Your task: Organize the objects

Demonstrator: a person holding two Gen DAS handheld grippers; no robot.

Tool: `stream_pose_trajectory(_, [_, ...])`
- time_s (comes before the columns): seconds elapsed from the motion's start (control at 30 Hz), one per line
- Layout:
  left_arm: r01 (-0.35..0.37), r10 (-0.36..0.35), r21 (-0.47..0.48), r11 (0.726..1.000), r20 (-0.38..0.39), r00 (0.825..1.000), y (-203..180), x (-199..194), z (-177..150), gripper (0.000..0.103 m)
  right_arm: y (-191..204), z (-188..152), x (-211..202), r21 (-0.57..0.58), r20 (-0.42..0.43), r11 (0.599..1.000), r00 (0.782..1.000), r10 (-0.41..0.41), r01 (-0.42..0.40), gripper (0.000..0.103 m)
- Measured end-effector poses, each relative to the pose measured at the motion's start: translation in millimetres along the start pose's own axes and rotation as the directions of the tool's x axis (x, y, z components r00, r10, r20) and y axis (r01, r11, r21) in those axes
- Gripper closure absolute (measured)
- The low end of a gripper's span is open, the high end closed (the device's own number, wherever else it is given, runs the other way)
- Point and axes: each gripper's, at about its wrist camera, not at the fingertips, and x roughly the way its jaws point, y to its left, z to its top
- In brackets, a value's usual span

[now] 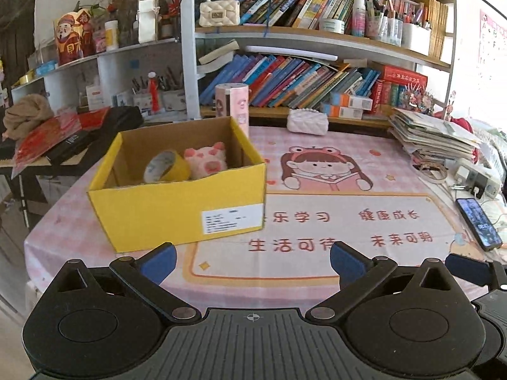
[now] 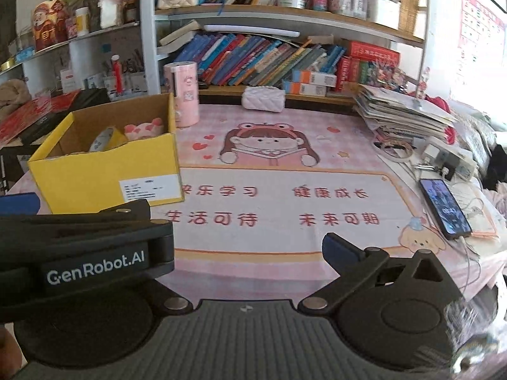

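A yellow tape roll (image 1: 166, 166) and pink plush pig (image 1: 206, 160) were seen inside the yellow cardboard box (image 1: 177, 212), both grippers, left (image 1: 252, 261) and right (image 2: 250, 250), held released.

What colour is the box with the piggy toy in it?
The box is yellow outside and plain brown cardboard inside. The left wrist view shows it best.

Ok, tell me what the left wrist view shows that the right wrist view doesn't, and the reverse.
Only the left wrist view shows both blue fingertips of the left gripper, spread wide and empty. Only the right wrist view shows the GenRobot.AI label on the left gripper's side, which blocks the right gripper's left finger. Both show the yellow box holding the tape roll and pink plush, and the phone.
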Motion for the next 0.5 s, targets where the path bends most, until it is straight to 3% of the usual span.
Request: stream_pose_trajectory(0.5, [0.01, -0.01, -0.004, 1.0, -0.024, 1.0, -13.5, 7.0, 2.1, 0.0, -18.0, 1.6, 4.3, 0.012, -0.013, 1.0, 1.0, -0.017, 0.017, 0.0])
